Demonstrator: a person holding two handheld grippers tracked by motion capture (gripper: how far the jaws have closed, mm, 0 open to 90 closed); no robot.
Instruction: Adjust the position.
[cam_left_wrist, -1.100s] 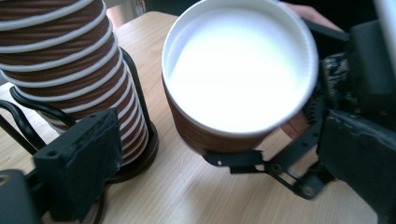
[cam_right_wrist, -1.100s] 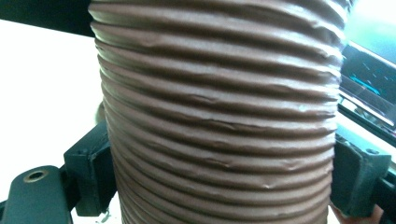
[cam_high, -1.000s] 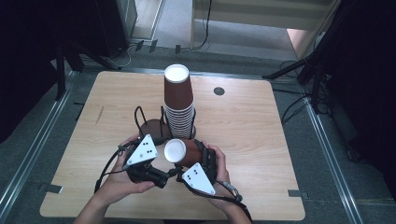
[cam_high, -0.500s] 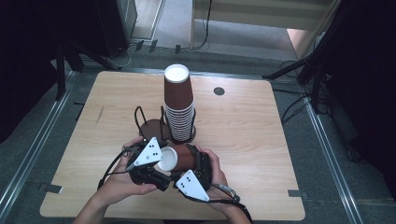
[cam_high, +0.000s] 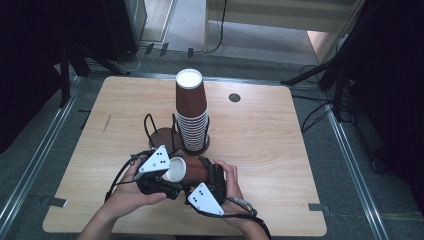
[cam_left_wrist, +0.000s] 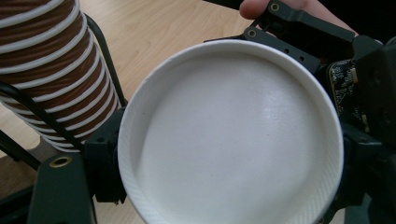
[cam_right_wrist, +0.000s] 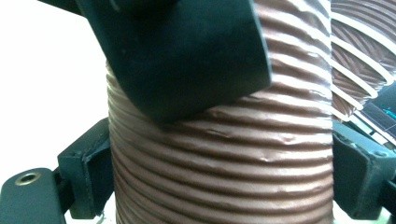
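Note:
A brown ribbed paper cup (cam_high: 196, 170) lies on its side above the near part of the table (cam_high: 260, 145), held between both hands. My right gripper (cam_high: 214, 174) is shut on its brown body (cam_right_wrist: 224, 158), one jaw on each side. The cup's white end (cam_left_wrist: 233, 135) faces my left gripper (cam_high: 173, 176). That gripper's jaws have just been closing and now sit against the end's rim on both sides. One black jaw of the left gripper (cam_right_wrist: 182, 51) crosses the cup in the right gripper view.
A tall stack of upside-down brown cups (cam_high: 192, 117) stands in a black wire holder at mid-table, just beyond the grippers. It appears again as the stack (cam_left_wrist: 51, 70) beside the held cup. A second wire holder (cam_high: 159, 134) beside it is empty. A small dark round hole (cam_high: 234, 97) lies far right.
The right gripper carried the cup slightly left and nearer, toward the left gripper. The left gripper's jaws closed in around the cup's white end.

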